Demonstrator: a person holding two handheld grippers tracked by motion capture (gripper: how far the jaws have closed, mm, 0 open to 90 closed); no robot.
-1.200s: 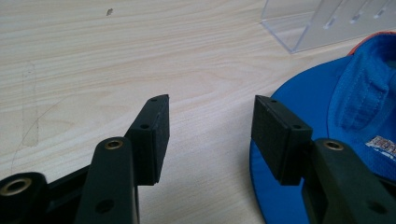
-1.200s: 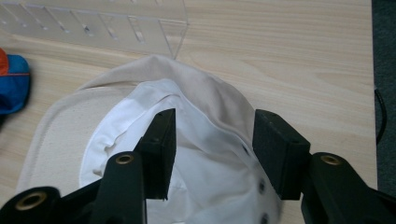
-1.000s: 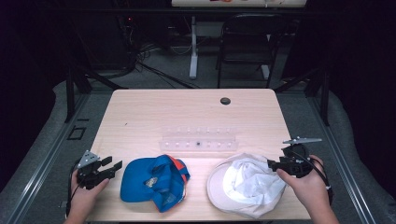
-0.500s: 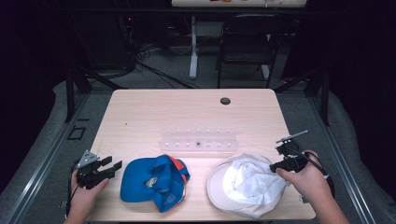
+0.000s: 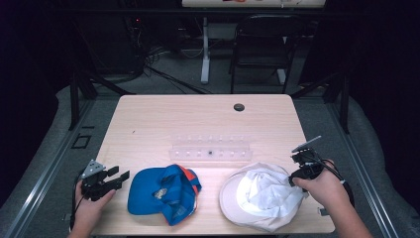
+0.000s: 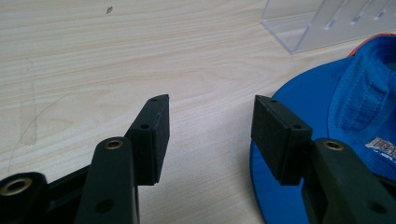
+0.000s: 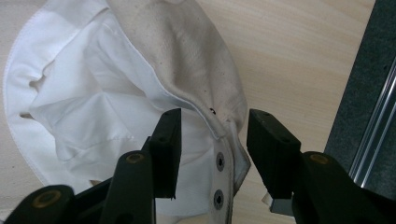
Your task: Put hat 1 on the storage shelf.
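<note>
Left gripper (image 5: 116, 177) at roughly 8 o'clock on the counter (image 5: 198, 119), held in the left hand (image 5: 89, 206), pointing toward 3 o'clock. Released: jaws well apart, only bare wood between them in the left gripper view (image 6: 210, 135). Right-hand pad (image 6: 275, 135) over the rim of the blue cap; contact not discernible.

Blue cap (image 5: 163, 193) at about 7 o'clock, upside down, orange trim at its 1 o'clock edge, a printed label visible inside. Just beside the left gripper's tips.

Clear plastic rack (image 5: 210, 148) near centre, lying across the counter, just beyond both caps at their 12 o'clock. Small black disc (image 5: 239, 107) at 1 o'clock of the rack, well apart from it, close to the far edge.

White cap (image 5: 262, 201) at about 5 o'clock, upside down, lining crumpled, beige brim toward 9 o'clock.

Right gripper (image 5: 297, 171) at 4 o'clock, in the right hand (image 5: 324, 191), at the white cap's 2 o'clock rim. Jaws just been closing, not yet clenched: in the right gripper view (image 7: 212, 135) the cap's rear strap (image 7: 223, 163) with two snap studs between the pads (image 7: 170, 140), gap remaining on either side, fabric not pinched.
</note>
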